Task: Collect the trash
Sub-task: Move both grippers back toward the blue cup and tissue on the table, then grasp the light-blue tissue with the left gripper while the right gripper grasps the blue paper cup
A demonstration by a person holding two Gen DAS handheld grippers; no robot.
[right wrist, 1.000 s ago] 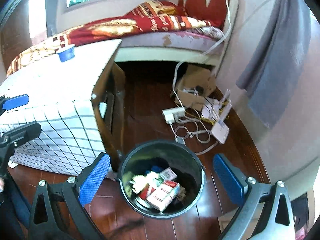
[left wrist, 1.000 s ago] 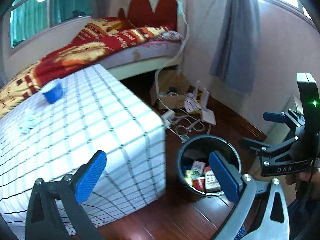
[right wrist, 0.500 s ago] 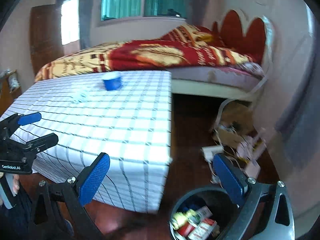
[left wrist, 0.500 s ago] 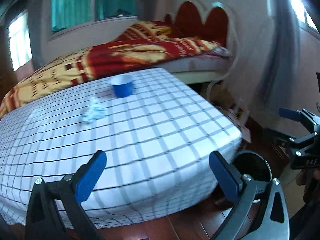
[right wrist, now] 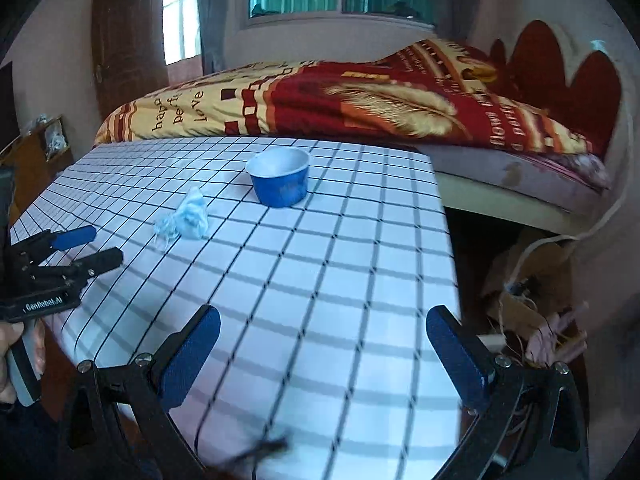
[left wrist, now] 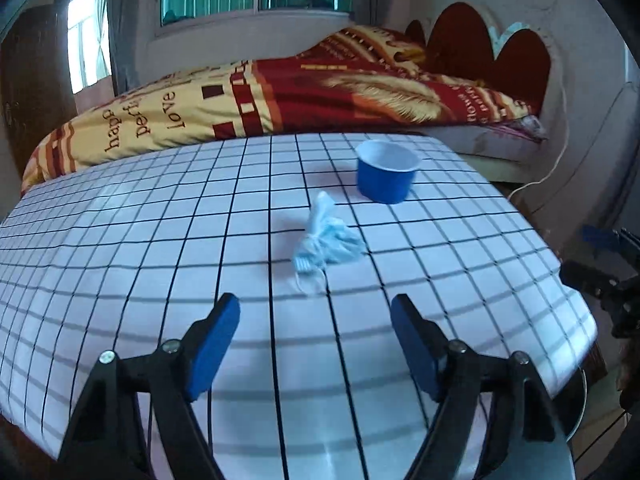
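A crumpled light-blue face mask [left wrist: 326, 240] lies on the checked tablecloth [left wrist: 160, 280], and a blue paper cup [left wrist: 386, 172] stands upright just behind it to the right. My left gripper [left wrist: 316, 320] hovers over the cloth a little short of the mask. Its jaws are closing with nothing between them. In the right wrist view the mask [right wrist: 186, 216] and the cup [right wrist: 280, 178] sit further off to the left. My right gripper [right wrist: 324, 332] is open and empty above the table's near right part. The left gripper [right wrist: 76, 248] shows at that view's left edge, close to the mask.
A bed with a red and yellow blanket [right wrist: 360, 96] runs behind the table. On the floor to the right lie a cardboard box and tangled cables [right wrist: 528, 280]. The table's right edge [right wrist: 444, 240] drops to dark floor. A wooden door [right wrist: 128, 48] stands at the far left.
Both views have swung from the bin on the floor up to the tabletop, so the mask and cup now lie ahead. The left jaws have narrowed.
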